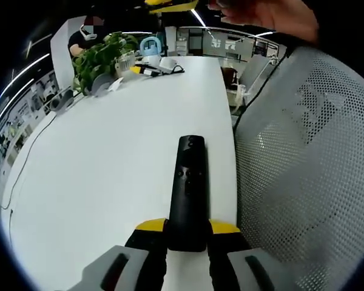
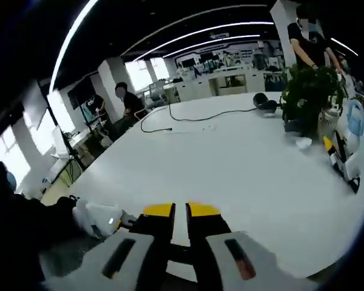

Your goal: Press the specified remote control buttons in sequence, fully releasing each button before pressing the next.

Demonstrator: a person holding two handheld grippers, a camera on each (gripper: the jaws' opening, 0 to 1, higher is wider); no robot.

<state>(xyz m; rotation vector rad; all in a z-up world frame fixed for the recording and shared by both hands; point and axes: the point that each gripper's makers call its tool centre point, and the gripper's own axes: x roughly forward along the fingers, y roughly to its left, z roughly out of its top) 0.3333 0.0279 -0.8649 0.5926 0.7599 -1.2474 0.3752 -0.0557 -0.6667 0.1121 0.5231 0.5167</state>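
In the left gripper view the left tool [image 1: 187, 227] rises from the bottom edge, its yellow-tipped jaws clamped on either side of the near end of a black remote [image 1: 187, 191]. A hand [image 1: 273, 15] shows far ahead of it. In the right gripper view the right tool [image 2: 181, 211] has its jaws drawn almost together, gripping nothing.
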